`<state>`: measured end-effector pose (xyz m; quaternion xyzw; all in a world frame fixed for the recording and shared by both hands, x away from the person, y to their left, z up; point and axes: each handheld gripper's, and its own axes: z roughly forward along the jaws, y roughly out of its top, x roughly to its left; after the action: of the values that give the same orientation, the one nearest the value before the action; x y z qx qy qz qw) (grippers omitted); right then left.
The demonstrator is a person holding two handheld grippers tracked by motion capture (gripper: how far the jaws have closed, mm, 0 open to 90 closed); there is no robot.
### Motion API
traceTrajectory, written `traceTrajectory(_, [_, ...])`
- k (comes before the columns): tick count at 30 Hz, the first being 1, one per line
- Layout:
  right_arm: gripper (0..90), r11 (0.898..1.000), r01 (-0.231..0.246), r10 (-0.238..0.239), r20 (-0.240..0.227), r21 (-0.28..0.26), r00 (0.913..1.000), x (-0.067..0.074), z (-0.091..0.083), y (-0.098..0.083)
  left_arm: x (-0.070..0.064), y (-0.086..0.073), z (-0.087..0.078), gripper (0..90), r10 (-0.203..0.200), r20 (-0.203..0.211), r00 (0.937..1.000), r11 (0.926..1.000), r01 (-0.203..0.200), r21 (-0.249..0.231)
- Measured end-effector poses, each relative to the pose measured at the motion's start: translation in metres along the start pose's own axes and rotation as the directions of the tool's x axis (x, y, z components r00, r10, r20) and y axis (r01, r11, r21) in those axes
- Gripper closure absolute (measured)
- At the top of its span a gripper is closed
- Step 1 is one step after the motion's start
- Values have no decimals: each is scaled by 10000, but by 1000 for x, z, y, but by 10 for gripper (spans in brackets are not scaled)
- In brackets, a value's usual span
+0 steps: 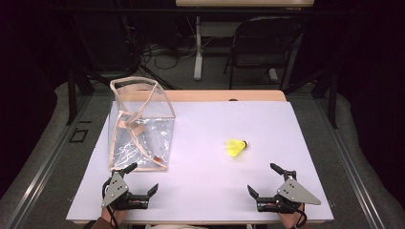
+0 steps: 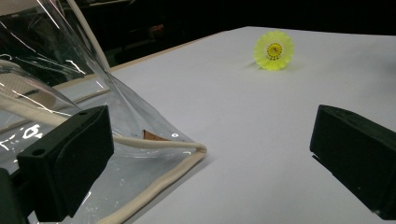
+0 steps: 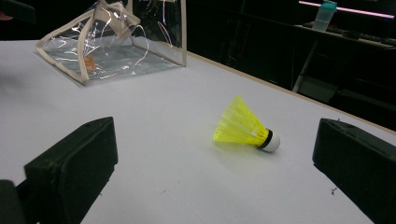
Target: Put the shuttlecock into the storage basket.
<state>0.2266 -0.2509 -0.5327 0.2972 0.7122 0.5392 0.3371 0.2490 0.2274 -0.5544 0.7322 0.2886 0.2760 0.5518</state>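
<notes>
Starting at the left, the clear bag [image 1: 141, 125] stands on the white table [image 1: 205, 191], its open mouth up and its cream piping sagging inward. It looks like thin, floppy plastic, likely light and slippery, so the stiffer piped rim is probably the best place to take hold. The left gripper [image 1: 143, 177] sits just in front of the bag's near corner, jaws spread wide with nothing between them; in the left gripper view one jaw lies close beside the bag's lower edge [image 2: 159, 182].

Toward the middle right lies the shuttlecock [image 1: 236, 147], on its side, well apart from the bag. It has a bright yellow skirt, a black band and a white cap [image 3: 272, 140]. It should be very light and may roll; the skirt looks springy and easy to crush, so a gentle pinch near the cap seems safest.

The right gripper [image 1: 261, 180] rests near the table's front edge, jaws also spread and empty, facing the shuttlecock.
</notes>
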Motion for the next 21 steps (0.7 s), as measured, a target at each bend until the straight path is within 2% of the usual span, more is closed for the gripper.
traceTrajectory(2, [0,10000,-9,9,-32,8,10000,-1,0,0,0,0,0,0,9,32,10000,10000,-9,20])
traceTrajectory(4, [0,10000,-14,14,-30,22,10000,-1,0,0,1,0,0,0,-155,117,9998,9999,156,-53])
traceTrajectory(7, [0,10000,-23,23,-90,49,10000,-1,2,0,2,0,0,0,-161,34,9999,9999,161,-20])
traceTrajectory(13, [0,9999,-130,132,-135,101,9998,-2,2,-1,-2,-1,5,0,-23,212,9998,9999,20,114])
traceTrajectory(17, [0,9998,-162,164,-118,153,9998,-3,3,-2,-2,0,7,0,-13,164,9999,9999,11,103])
traceTrajectory(21, [0,9997,-163,165,-113,175,9998,-4,3,-2,-3,2,10,0,278,286,9992,9993,-285,231])
